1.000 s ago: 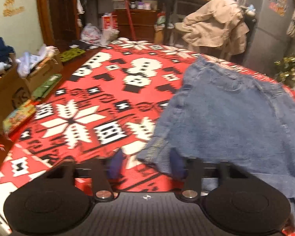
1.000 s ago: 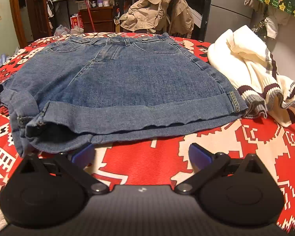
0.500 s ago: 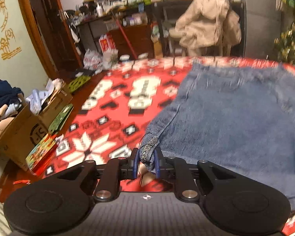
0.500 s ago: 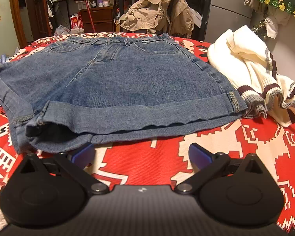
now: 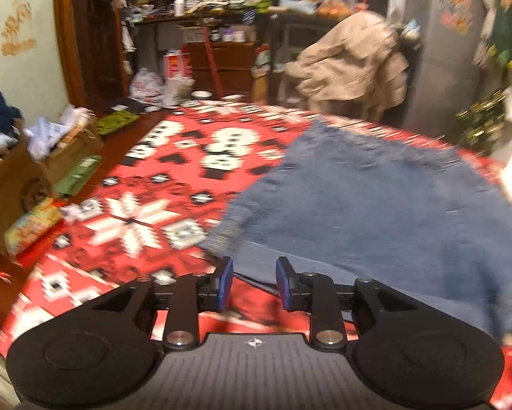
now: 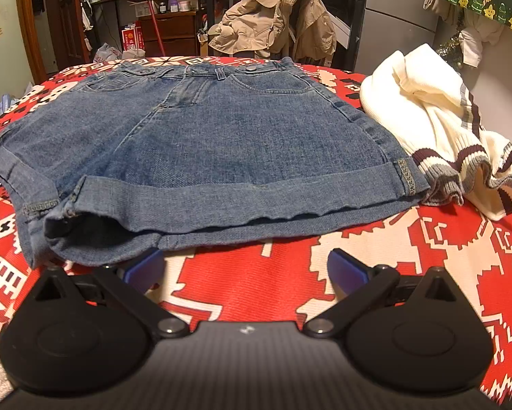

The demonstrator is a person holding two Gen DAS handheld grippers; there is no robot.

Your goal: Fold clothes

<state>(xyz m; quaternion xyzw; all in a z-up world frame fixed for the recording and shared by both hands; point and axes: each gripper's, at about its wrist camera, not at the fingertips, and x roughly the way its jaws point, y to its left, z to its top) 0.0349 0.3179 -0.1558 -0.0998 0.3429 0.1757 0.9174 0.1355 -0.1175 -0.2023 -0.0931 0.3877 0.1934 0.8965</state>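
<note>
Blue denim shorts point(image 6: 221, 136) lie flat on the red patterned blanket point(image 6: 256, 290), waistband far, rolled cuffs near. My right gripper point(image 6: 245, 266) stands wide open just in front of the near hem, over bare blanket, with its left fingertip point(image 6: 146, 266) at the hem's edge. In the blurred left wrist view the shorts point(image 5: 358, 205) spread to the right. My left gripper point(image 5: 254, 282) hovers at their left cuff corner. Its jaws are opening and no cloth is pinched between them.
A cream sweater with dark striped ribbing point(image 6: 444, 130) is heaped right of the shorts, touching their right cuff. Cardboard boxes of clutter point(image 5: 13, 177) stand on the floor off the blanket's left edge. A beige jacket point(image 6: 276, 17) hangs over a chair behind.
Half a second ago my left gripper was shut on the shorts' left cuff corner and drew it outward. Now the jaws stand apart and the cuff lies flat. The right gripper has not moved.
</note>
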